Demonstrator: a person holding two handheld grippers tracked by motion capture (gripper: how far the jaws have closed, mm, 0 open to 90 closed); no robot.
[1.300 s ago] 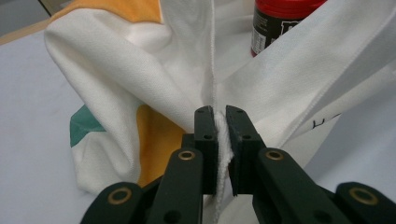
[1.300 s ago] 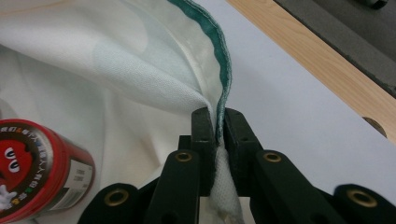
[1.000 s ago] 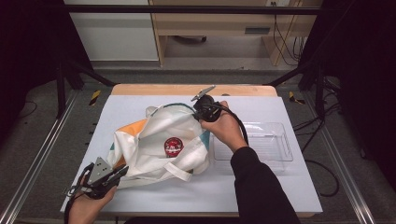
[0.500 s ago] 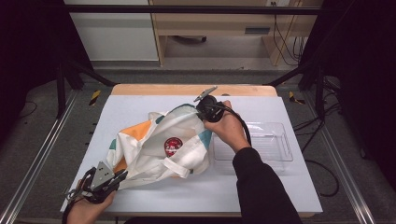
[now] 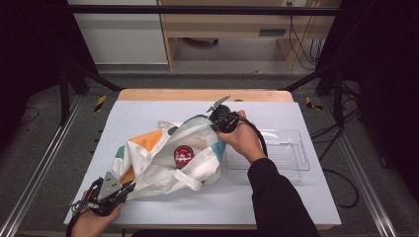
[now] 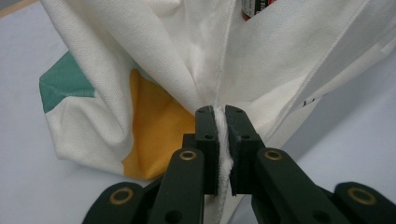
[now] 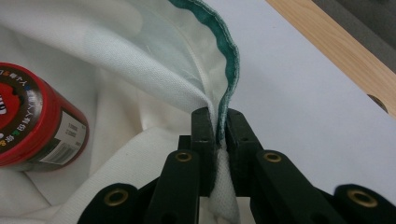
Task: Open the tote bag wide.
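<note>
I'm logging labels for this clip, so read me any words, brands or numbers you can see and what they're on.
Red jar, label on its side: small coloured characters and a barcode with digits, too small and blurred to read.
Cloth bag, round red patch on its front: too small to read.
Clear plastic tray: no text visible.

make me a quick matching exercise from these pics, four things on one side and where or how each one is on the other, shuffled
Things:
1. left gripper
2. right gripper
3. red can
4. clear plastic tray

States:
A. lies on the white cloth of the bag
B. shut on a white fold beside an orange patch
C. sits on the table to the right of the bag
D. shut on the green-trimmed edge

Pairs: 1-B, 2-D, 3-A, 4-C
</note>
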